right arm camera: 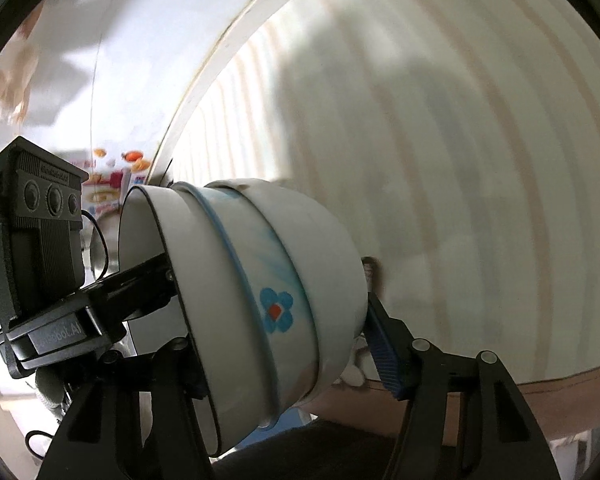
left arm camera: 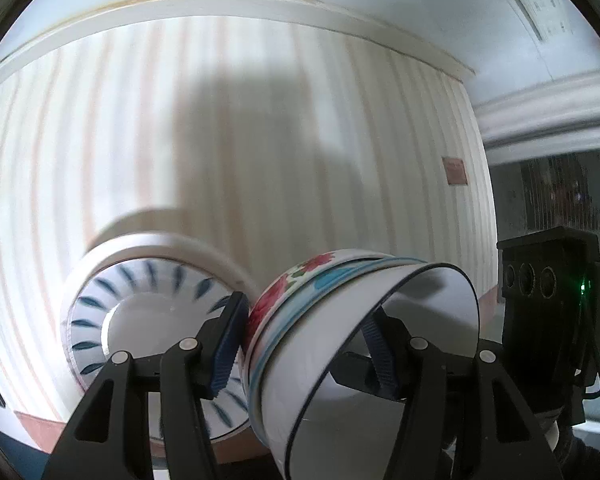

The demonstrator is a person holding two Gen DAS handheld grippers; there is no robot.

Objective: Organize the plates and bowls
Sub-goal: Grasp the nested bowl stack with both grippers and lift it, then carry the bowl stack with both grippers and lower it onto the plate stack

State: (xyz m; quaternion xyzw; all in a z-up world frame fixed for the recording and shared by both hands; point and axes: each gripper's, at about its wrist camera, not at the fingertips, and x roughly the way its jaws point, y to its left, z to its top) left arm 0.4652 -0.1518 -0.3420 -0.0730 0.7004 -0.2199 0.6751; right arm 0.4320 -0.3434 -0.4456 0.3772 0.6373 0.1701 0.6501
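Note:
A nested stack of bowls (left arm camera: 340, 332) is held tilted on its side above the striped table (left arm camera: 220, 128). Its outer bowl has red flowers, the middle one blue flowers, the inner one a dark rim. My left gripper (left arm camera: 304, 344) is shut on the stack's wall, one finger outside and one finger (left arm camera: 376, 344) inside. In the right wrist view the same stack (right arm camera: 260, 300) lies between my right gripper's fingers (right arm camera: 384, 356); the left finger is hidden behind the bowls. A stack of plates (left arm camera: 140, 308) with blue leaf marks sits on the table to the left.
The other gripper's black body (left arm camera: 548, 304) is at the right; it also shows in the right wrist view (right arm camera: 40, 232). The table's far edge (left arm camera: 260, 4) meets a white wall. Colourful packaging (right arm camera: 116, 184) stands at the far left.

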